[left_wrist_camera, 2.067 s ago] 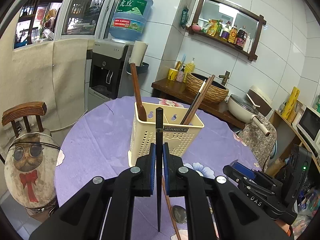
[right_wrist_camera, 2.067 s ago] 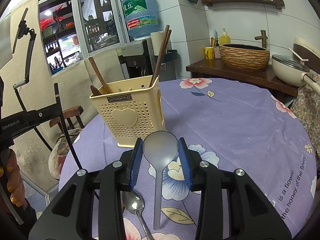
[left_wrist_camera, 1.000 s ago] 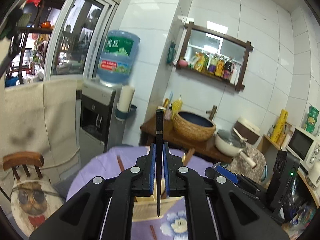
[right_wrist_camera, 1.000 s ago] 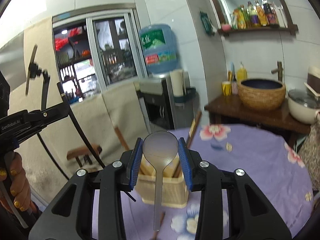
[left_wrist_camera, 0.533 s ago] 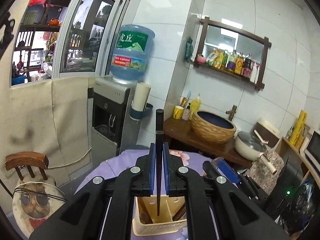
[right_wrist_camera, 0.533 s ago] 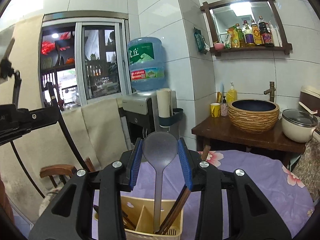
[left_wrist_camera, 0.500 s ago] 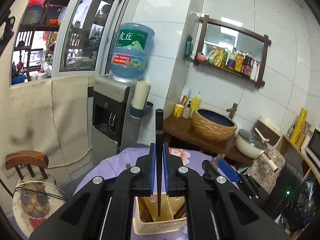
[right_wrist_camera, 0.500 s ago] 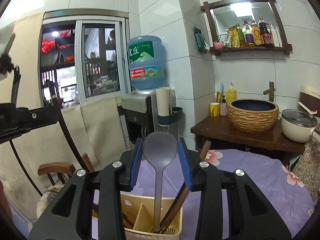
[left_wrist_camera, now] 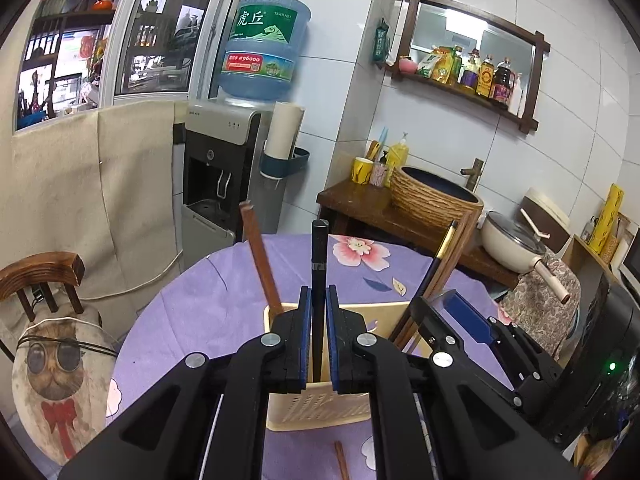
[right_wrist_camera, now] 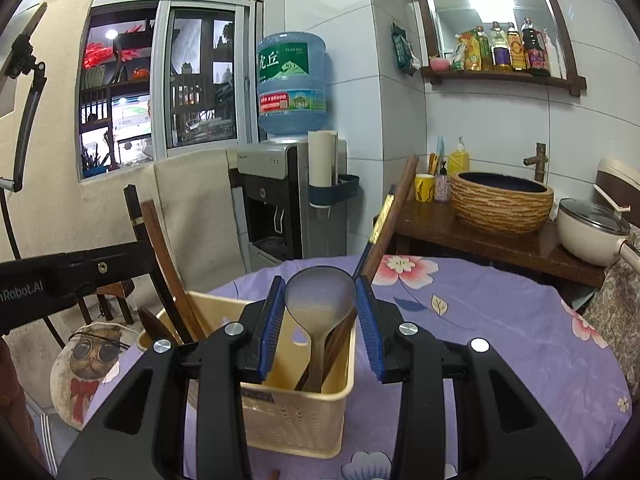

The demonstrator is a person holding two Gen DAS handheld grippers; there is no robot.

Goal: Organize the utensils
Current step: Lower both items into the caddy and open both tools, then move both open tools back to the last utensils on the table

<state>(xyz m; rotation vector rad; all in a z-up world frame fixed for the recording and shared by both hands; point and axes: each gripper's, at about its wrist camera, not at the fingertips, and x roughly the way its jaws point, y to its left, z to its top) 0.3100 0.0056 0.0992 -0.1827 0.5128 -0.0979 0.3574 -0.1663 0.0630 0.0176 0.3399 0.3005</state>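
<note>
Chopstick and spoon are now dipping into the cream utensil basket (right_wrist_camera: 304,412), where half a second ago both were hanging above its rim and two seconds ago both grippers were sitting low over the purple tablecloth (right_wrist_camera: 500,320) in front of it. That descent is bringing both pieces to the point of delivery, so the step in hand is probably the drop into the compartments, with release still to come.

Between the pads of the left gripper (left_wrist_camera: 319,336), the black chopstick (left_wrist_camera: 319,264) is standing upright, its upper end rising above the jaws and its lower end reaching down behind them toward the basket's opening just ahead. Those jaws are pressing almost together, pinching the thin stick. Just left of them a brown wooden handle (left_wrist_camera: 260,258) is leaning out of the basket; to their right, dark chopsticks (left_wrist_camera: 444,268) are slanting out of another compartment.

The right gripper (right_wrist_camera: 320,324) is holding the grey spoon (right_wrist_camera: 320,296) by the sides of its bowl, jaws partly spread to that width and clamping it. Below the jaws, the spoon's handle is pointing down into the right-hand compartment, beside the wooden sticks already standing there. Whether its tip is touching the bottom cannot be told.

A loose stick (left_wrist_camera: 342,460) is lying on the cloth below the left jaws, so the sorting is likely unfinished.
</note>
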